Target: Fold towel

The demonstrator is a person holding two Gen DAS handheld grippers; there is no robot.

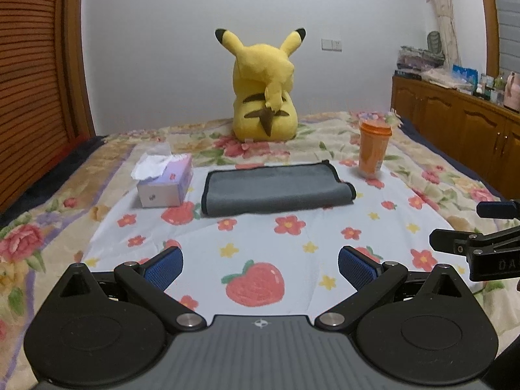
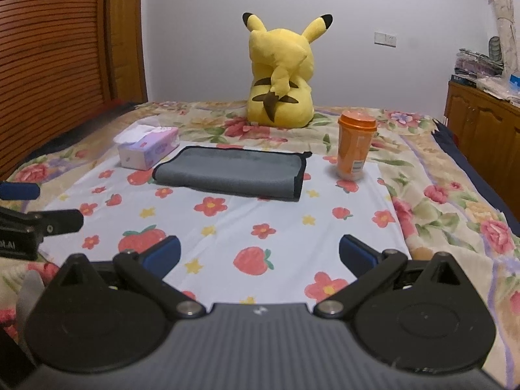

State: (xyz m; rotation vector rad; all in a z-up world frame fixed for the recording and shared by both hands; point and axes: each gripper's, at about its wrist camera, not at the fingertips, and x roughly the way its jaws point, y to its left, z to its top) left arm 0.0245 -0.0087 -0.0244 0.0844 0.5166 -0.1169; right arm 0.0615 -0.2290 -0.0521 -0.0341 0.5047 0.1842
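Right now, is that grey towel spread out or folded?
Folded: the grey towel lies as a flat rectangle with layered edges stacked at its right end.

Right tool (image 2: 259,253) spread wide above sheet (image 2: 227,227); folded grey towel (image 2: 230,172) ahead

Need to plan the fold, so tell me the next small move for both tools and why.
Probably bring both tools forward to the gray towel's near edge. The left tool and right tool are both open, empty and well short of it. The towel lies flat between the tissue box and the orange cup, nothing on it.
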